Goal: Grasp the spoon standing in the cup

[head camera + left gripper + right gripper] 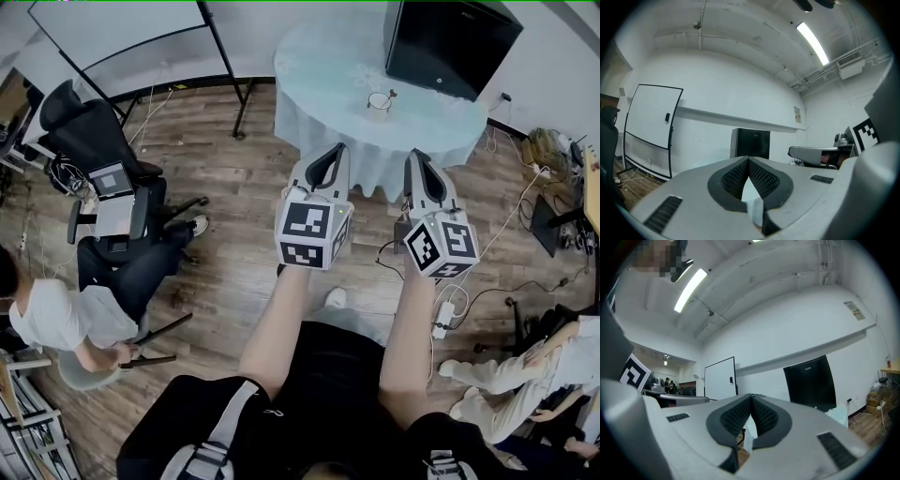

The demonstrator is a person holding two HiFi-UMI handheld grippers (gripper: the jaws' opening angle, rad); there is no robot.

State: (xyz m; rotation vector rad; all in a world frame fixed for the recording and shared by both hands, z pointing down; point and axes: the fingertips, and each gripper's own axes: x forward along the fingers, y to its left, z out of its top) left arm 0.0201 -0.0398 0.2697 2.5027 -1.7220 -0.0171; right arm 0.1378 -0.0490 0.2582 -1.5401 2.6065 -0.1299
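A small clear cup with a spoon standing in it sits on the round table with the pale blue cloth, far ahead in the head view. My left gripper and right gripper hang side by side well short of the table, pointing toward it, both above the wooden floor. The left gripper has its jaws closed tip to tip with nothing between them. So does the right gripper. Neither gripper view shows the cup or the spoon.
A black box stands on the table behind the cup. A whiteboard on a stand and an office chair are at the left. People sit at the left and right. A power strip and cables lie on the floor.
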